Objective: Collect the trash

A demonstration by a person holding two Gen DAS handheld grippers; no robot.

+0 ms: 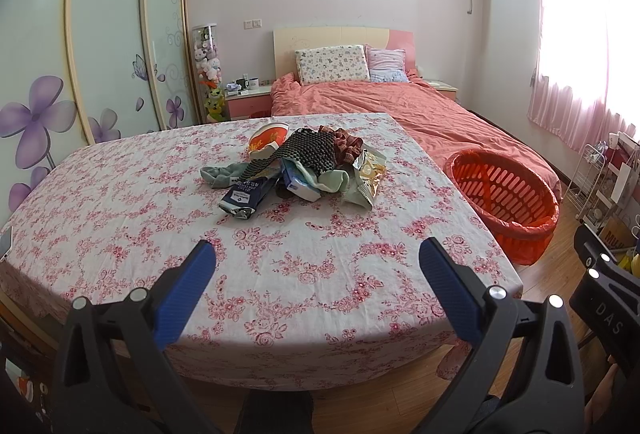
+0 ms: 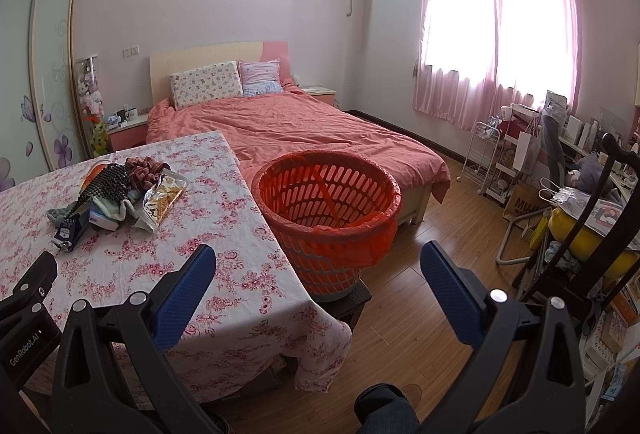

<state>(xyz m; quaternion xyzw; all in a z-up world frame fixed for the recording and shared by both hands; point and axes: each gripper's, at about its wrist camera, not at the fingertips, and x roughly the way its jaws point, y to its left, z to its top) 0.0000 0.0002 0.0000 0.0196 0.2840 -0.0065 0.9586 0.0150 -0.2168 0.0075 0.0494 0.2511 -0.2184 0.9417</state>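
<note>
A pile of trash and cloth [image 1: 296, 166] lies mid-table on the floral tablecloth [image 1: 280, 266]: a dark blue wrapper [image 1: 246, 196], a yellow snack bag [image 1: 370, 174], a red-and-white bowl [image 1: 266, 140], socks and a dark mesh cloth. The pile also shows in the right wrist view [image 2: 116, 194]. An orange basket [image 2: 328, 210] lined with an orange bag stands on a stool right of the table; it also shows in the left wrist view [image 1: 504, 198]. My left gripper [image 1: 316, 266] is open and empty over the table's near part. My right gripper [image 2: 318, 270] is open and empty, in front of the basket.
A bed with a salmon cover [image 2: 304, 130] stands behind the table. A wardrobe [image 1: 104, 46] is at the left. A rack, bags and a dark chair [image 2: 580, 202] crowd the right wall. Wood floor [image 2: 432, 274] lies right of the basket.
</note>
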